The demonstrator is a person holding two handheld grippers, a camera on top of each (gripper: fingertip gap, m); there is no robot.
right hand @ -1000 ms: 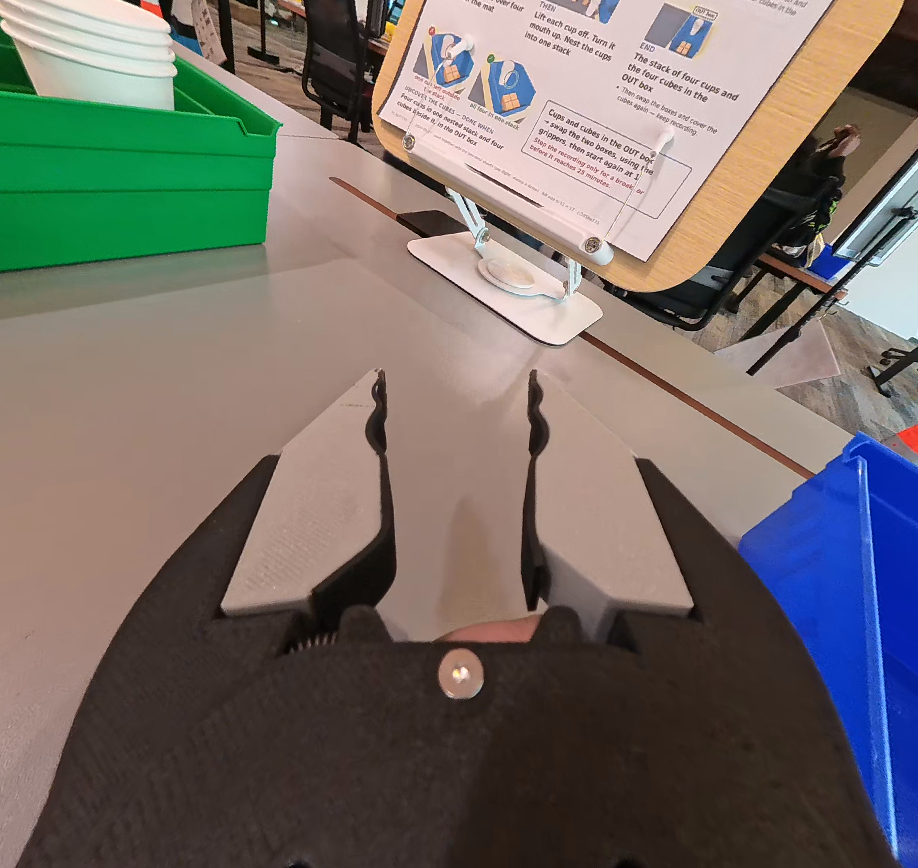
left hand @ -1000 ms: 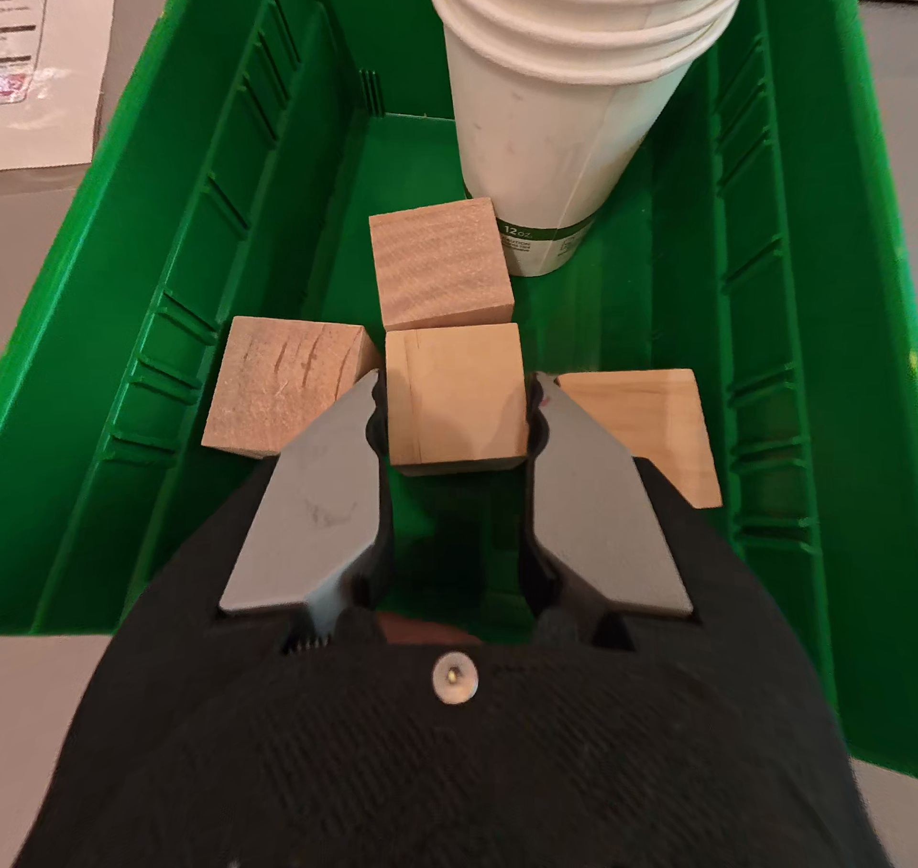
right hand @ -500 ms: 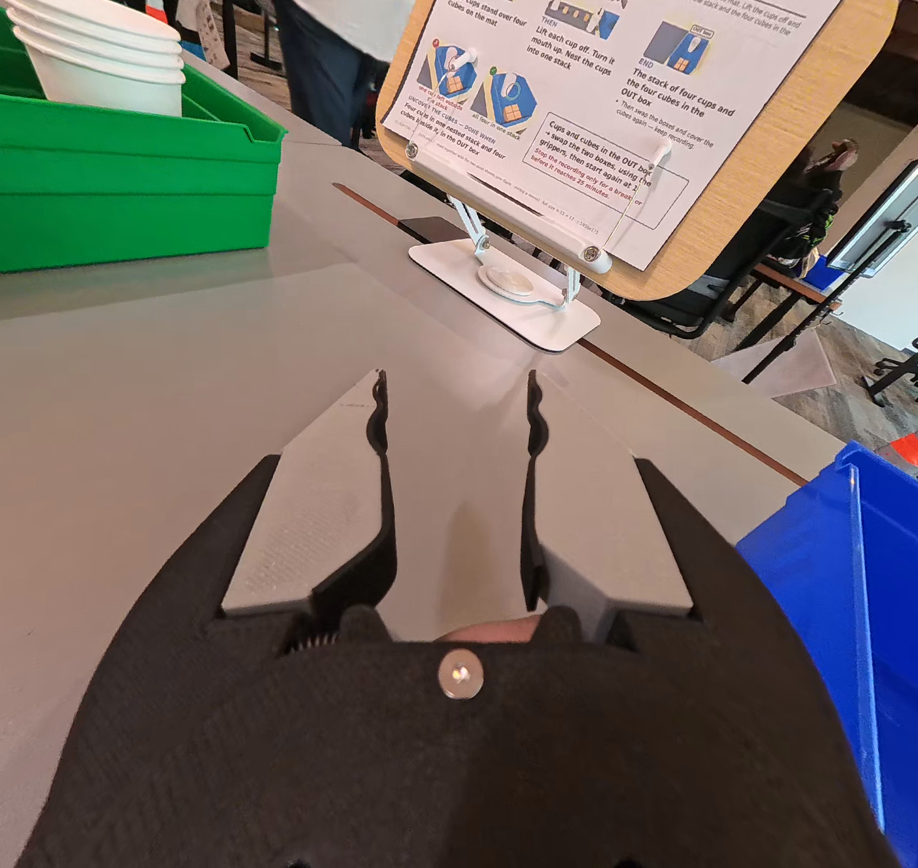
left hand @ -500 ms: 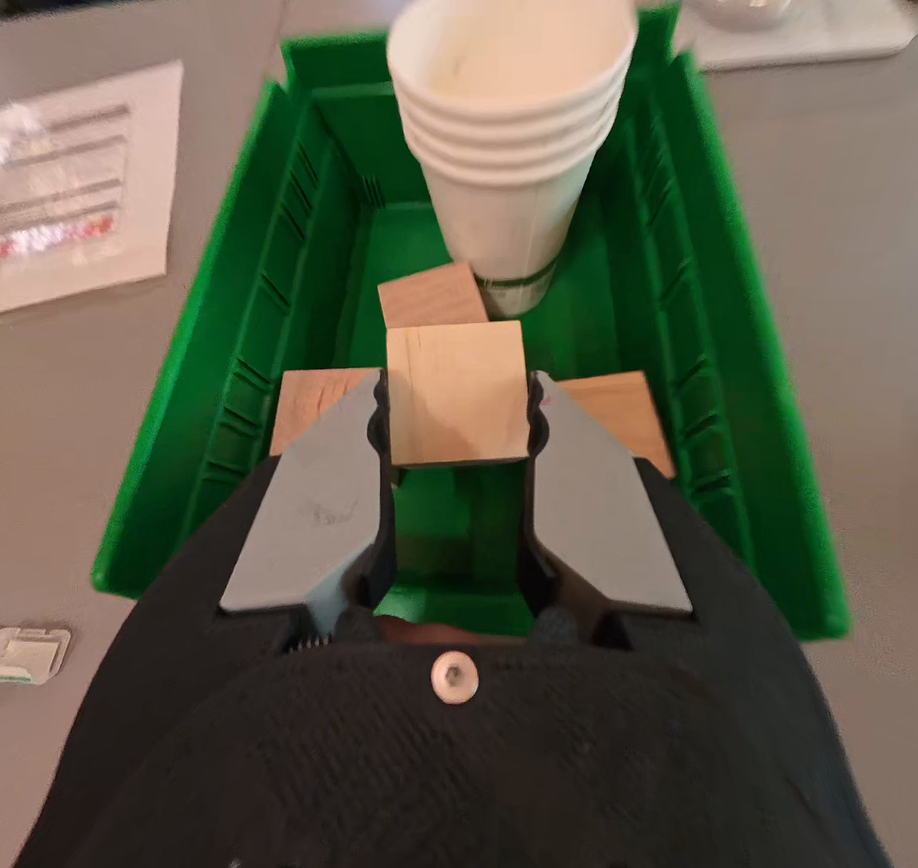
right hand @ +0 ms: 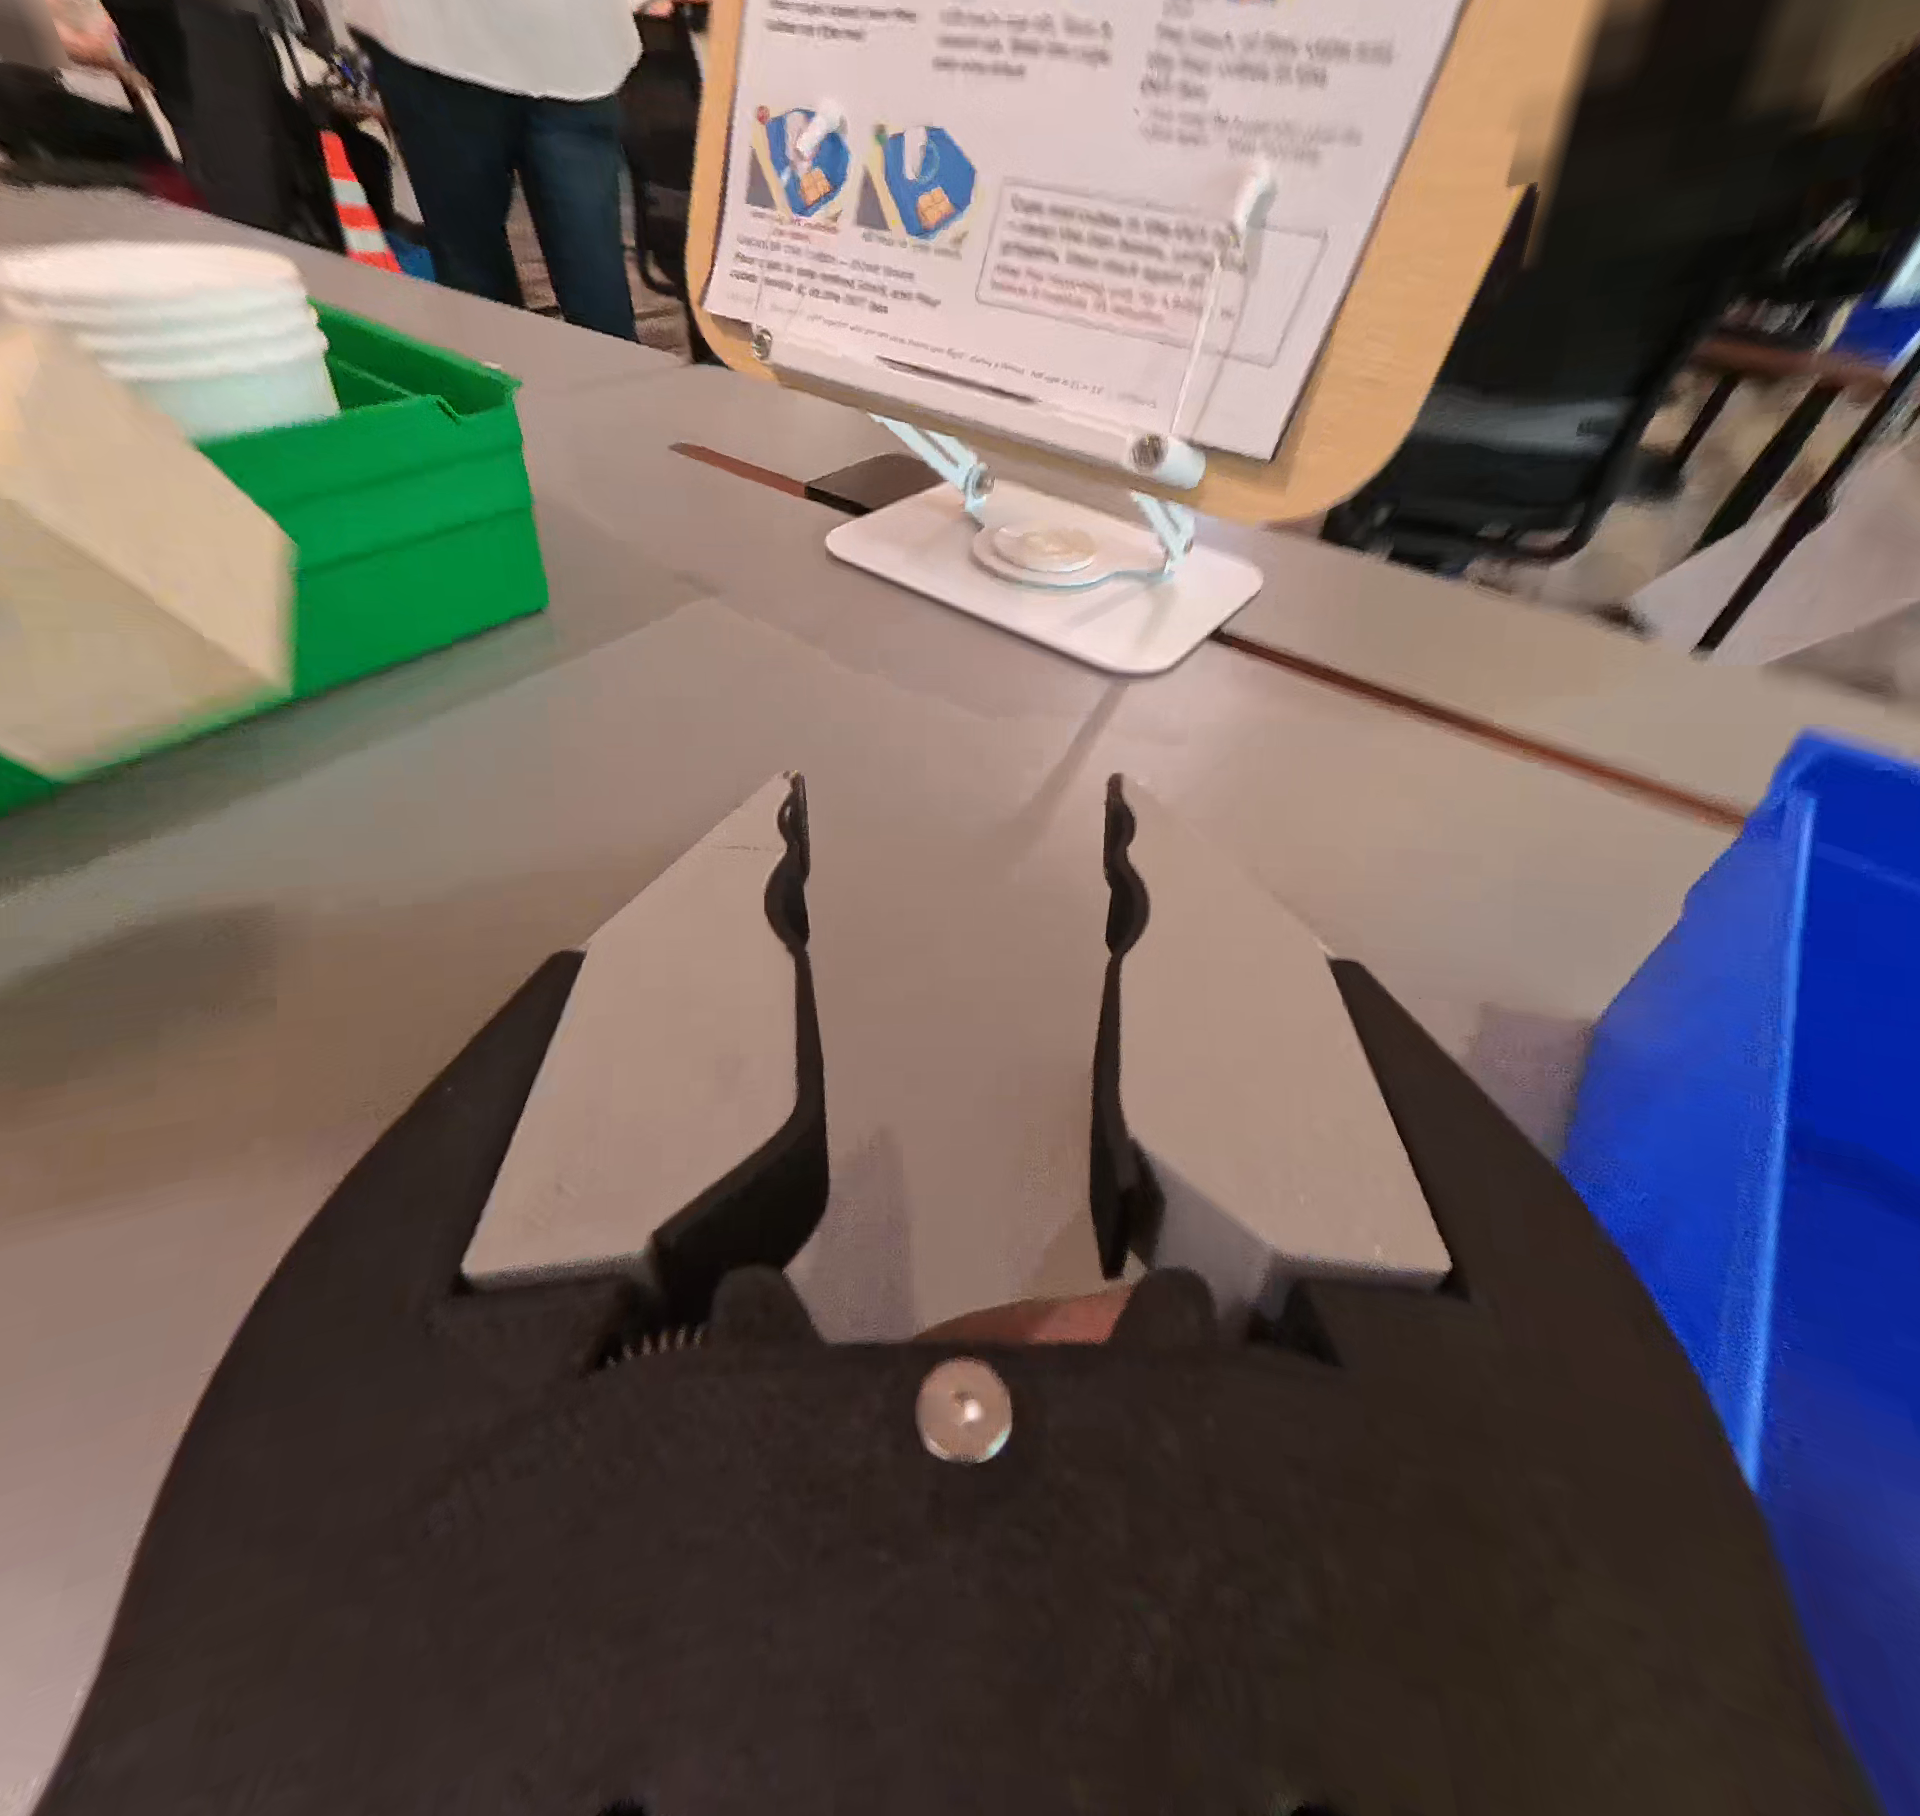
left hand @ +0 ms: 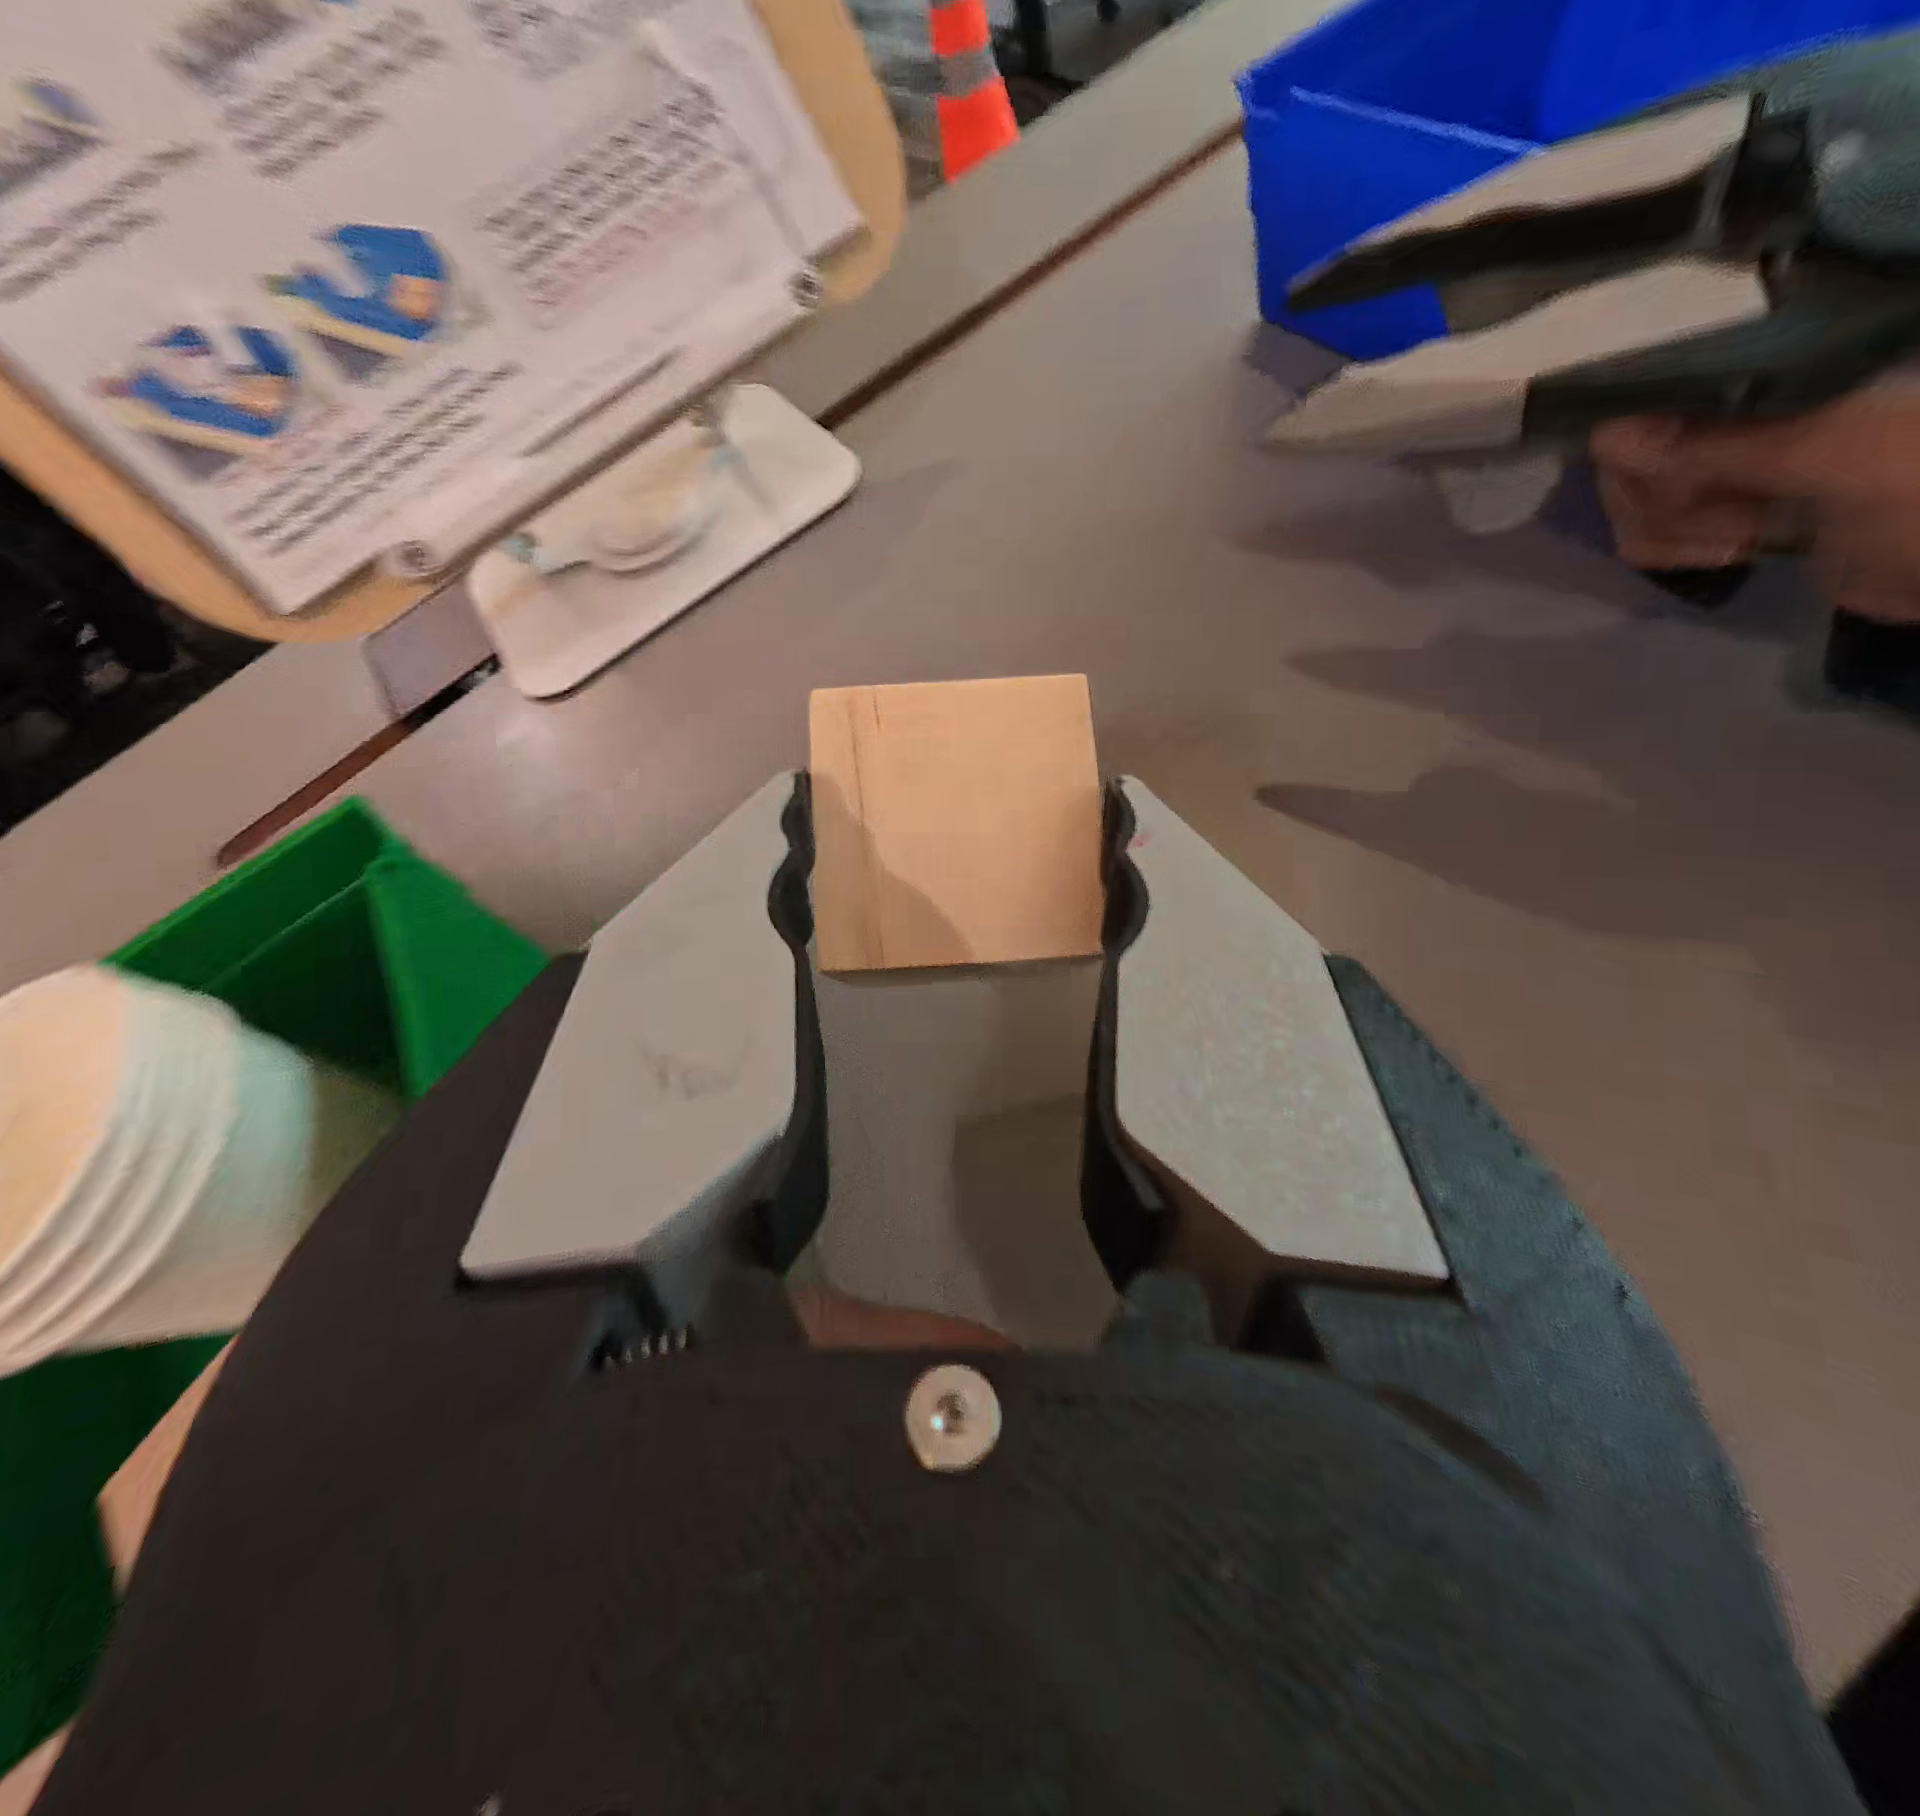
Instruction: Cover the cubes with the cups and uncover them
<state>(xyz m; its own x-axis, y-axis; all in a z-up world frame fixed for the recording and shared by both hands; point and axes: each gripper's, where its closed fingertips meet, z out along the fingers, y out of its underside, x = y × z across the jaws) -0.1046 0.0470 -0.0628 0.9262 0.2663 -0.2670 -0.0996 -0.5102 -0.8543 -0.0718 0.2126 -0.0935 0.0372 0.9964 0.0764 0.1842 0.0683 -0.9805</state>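
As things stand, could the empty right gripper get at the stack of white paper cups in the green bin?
Probably yes. The right gripper is open and holds nothing, and bare grey table lies between it and the green bin. The cups rise above the bin's rim; only the left gripper's blurred finger crosses nearby.

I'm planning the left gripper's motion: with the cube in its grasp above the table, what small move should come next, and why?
Probably lower the cube onto the bare grey table and open: the left gripper clamps it in the air, clear of the green bin.
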